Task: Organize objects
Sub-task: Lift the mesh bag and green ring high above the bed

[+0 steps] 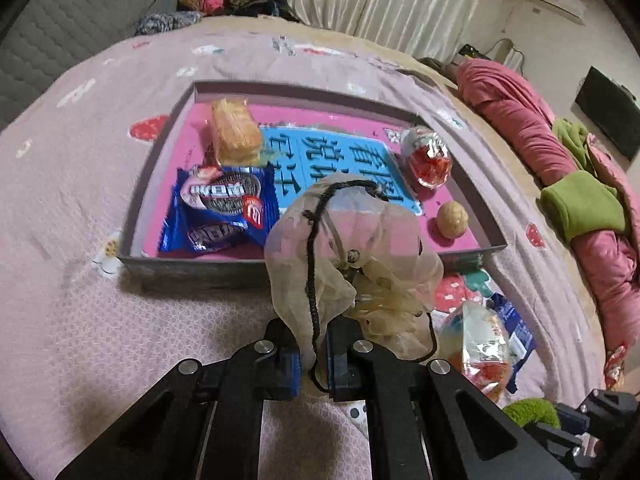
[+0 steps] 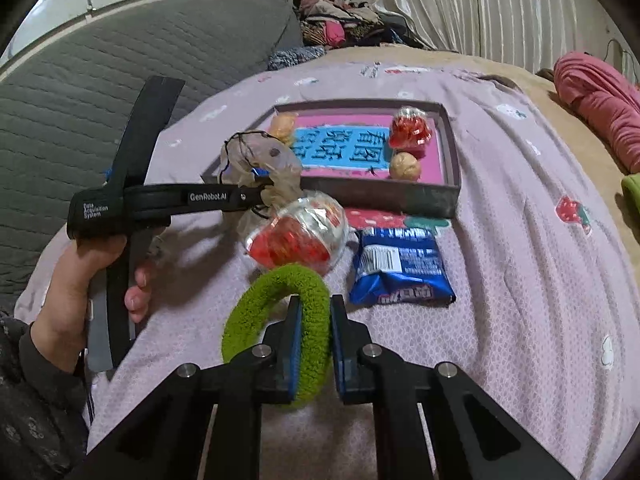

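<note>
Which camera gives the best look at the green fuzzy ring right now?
Right wrist: the green fuzzy ring fills the foreground, pinched between the right gripper fingers. The left wrist view catches only a green sliver at the bottom edge.

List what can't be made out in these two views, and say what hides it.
- Left wrist view: the near middle of the tray floor, hidden by the sheer pouch held in the left gripper.
- Left wrist view: the green ring, mostly cut off at the bottom edge behind the gripper frame.
- Right wrist view: the tray's near left corner, covered by the pouch.
- Right wrist view: the clear snack bag, partly hidden by the ring in the right gripper.
</note>
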The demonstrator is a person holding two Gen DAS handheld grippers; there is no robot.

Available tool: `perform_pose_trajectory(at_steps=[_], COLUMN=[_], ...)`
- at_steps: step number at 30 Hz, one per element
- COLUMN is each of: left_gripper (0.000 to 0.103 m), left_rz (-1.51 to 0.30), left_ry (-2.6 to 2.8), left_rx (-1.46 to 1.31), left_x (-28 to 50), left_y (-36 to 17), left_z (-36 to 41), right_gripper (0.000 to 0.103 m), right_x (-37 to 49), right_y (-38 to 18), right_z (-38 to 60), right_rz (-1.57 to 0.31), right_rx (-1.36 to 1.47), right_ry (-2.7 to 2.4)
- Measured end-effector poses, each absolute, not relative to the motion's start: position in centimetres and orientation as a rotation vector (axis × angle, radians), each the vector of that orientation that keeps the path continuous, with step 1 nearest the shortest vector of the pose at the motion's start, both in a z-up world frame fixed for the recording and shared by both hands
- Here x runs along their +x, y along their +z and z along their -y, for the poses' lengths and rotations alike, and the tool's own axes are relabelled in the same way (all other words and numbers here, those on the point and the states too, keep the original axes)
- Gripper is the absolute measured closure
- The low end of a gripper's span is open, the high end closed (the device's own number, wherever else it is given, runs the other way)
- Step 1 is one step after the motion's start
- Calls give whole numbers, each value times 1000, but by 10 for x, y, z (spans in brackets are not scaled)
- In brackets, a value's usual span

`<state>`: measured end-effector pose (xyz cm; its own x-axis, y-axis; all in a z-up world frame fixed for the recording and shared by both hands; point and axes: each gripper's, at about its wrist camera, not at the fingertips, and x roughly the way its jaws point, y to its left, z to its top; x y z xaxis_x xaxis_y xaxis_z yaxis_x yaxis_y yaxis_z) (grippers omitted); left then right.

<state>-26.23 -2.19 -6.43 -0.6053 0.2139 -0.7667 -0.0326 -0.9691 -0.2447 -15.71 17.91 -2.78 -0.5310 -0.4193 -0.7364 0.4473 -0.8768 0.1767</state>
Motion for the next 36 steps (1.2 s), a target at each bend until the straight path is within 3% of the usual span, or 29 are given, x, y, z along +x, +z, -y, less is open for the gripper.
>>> perform_pose_trajectory(at_steps=[24,36], left_gripper=[95,94], left_rz=[90,142], left_ry=[2930,2965], left_rx=[-949,-828], left_x=[-142,-104], left_y=[68,102], left_z=[37,52], right_gripper=[90,90], right_x=[-128,-114], right_y=[45,97], right_z=[-186,-187], right_rz=[32,36], right_rx=[822,692], right_ry=[-2456,-2517])
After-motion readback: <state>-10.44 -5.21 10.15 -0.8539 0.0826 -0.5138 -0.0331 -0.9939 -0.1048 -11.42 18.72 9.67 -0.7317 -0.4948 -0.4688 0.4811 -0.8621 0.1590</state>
